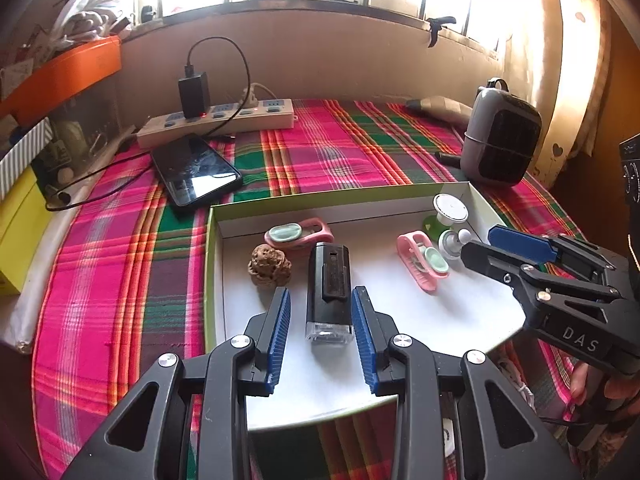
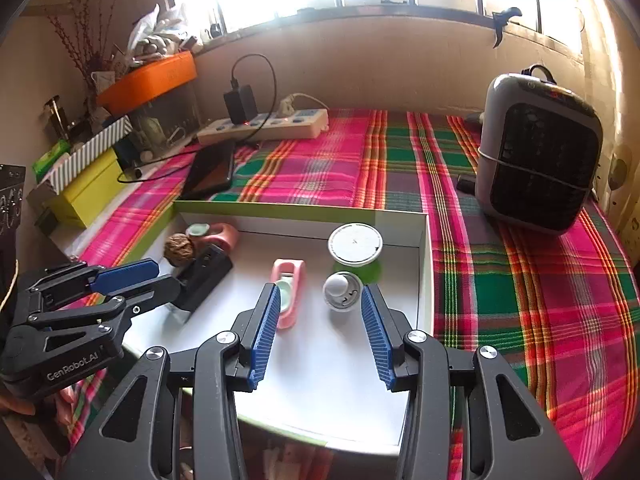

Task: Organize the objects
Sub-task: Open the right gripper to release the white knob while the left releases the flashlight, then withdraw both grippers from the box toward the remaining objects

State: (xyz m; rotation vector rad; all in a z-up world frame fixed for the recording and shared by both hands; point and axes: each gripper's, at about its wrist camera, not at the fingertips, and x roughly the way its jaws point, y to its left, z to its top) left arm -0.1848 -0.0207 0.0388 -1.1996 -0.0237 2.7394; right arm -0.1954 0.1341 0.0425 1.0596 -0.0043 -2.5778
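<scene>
- One shallow box point(image 1: 212, 264), green outside and white inside, lies on the tabletop on a pink, green and red plaid cloth point(image 1: 320, 148).
- Six things lie in the box: one black flashlight point(image 1: 329, 288), one brown walnut point(image 1: 269, 266), two pink clips with pale green pads, one at the back wall point(image 1: 300, 234) and one nearer the middle point(image 1: 418, 266), one small white knob point(image 2: 342, 290), and one white round lid on a green base point(image 2: 355, 246).
- The left tool point(image 1: 320, 316) hovers over the flashlight with its blue pads parted to either side; they do not press on it, so it is released.
- The right tool point(image 2: 318, 324) is also released and empty; the white knob lies between and beyond its pads, the middle pink clip just beside its left pad.
- Outside the box: one black phone point(image 1: 196, 172), one white power strip point(image 1: 224, 120) with one black charger plugged in, and one grey heater point(image 2: 536, 152) on the cloth to the right.
</scene>
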